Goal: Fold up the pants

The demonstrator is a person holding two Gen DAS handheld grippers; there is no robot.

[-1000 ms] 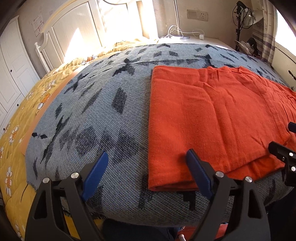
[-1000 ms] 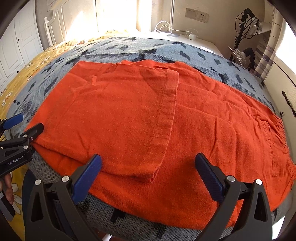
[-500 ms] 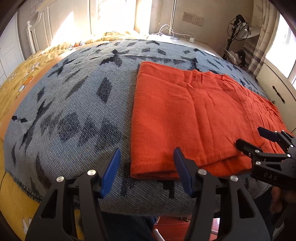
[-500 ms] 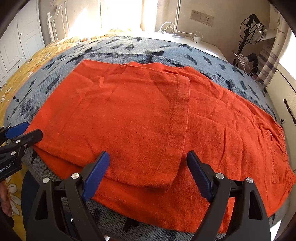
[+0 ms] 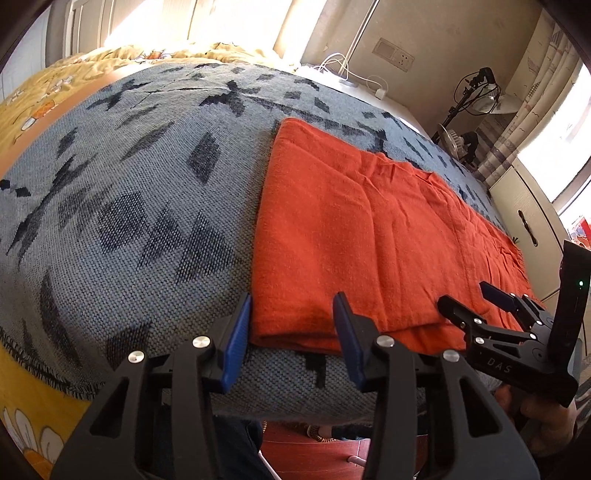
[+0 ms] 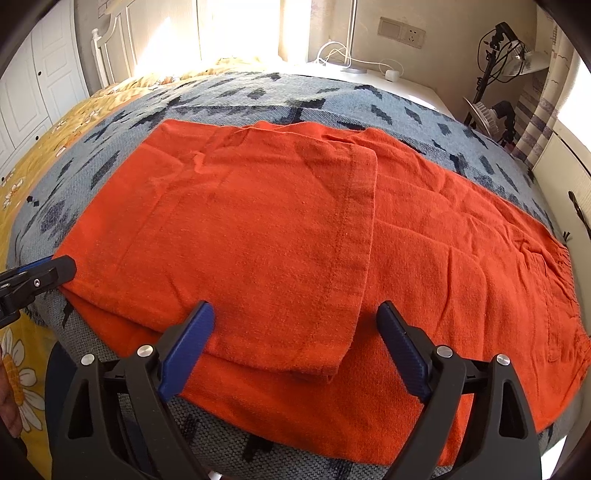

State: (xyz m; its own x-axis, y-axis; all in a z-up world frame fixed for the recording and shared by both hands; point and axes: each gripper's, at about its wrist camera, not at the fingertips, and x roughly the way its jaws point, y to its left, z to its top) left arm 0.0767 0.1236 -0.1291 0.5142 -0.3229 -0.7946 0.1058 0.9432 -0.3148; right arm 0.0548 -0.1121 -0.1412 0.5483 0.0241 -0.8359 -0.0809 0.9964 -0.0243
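Pants [image 6: 280, 236]: orange, on the blanket [image 5: 122, 206], leg end folded over toward the waist.
Left gripper [image 5: 291, 332]: fingers apart at the folded corner.
Right gripper [image 6: 295, 347]: fingers apart astride the hem corner.
Advice: pinch both layers squarely before you lift.

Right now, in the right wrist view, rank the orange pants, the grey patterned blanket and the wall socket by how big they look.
1. orange pants
2. grey patterned blanket, though the pants hide much of it
3. wall socket, small and far off
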